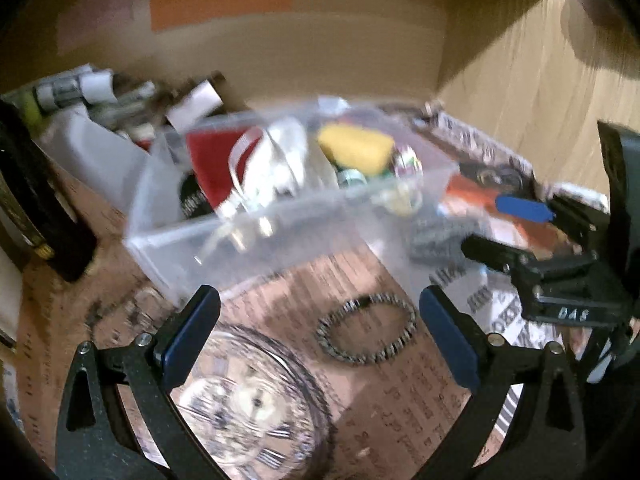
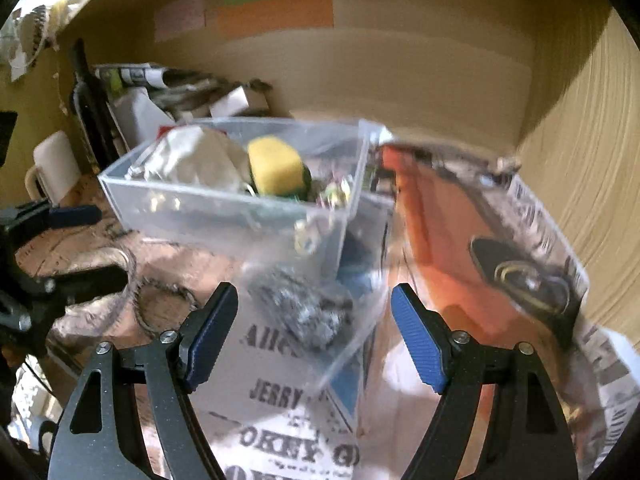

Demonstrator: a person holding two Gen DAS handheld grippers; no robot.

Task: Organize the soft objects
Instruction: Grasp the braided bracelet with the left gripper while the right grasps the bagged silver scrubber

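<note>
Left gripper (image 1: 320, 316): jaws wide, nothing held, over a beaded bracelet (image 1: 366, 330) on the printed cloth (image 1: 288, 280). Clear bin (image 1: 280, 216) just beyond, yellow sponge (image 1: 354, 152) inside. Right gripper (image 2: 314, 328): jaws wide, empty; grey scrubber (image 2: 306, 314) between its fingertips, near the bin.

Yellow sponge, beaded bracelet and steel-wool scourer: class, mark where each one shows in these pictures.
yellow sponge (image 2: 276, 168), right wrist view, middle of its yellow top, inside the clear box.
beaded bracelet (image 1: 402, 306), left wrist view, on its beaded ring, right side.
steel-wool scourer (image 2: 308, 312), right wrist view, centre of the grey wad.
</note>
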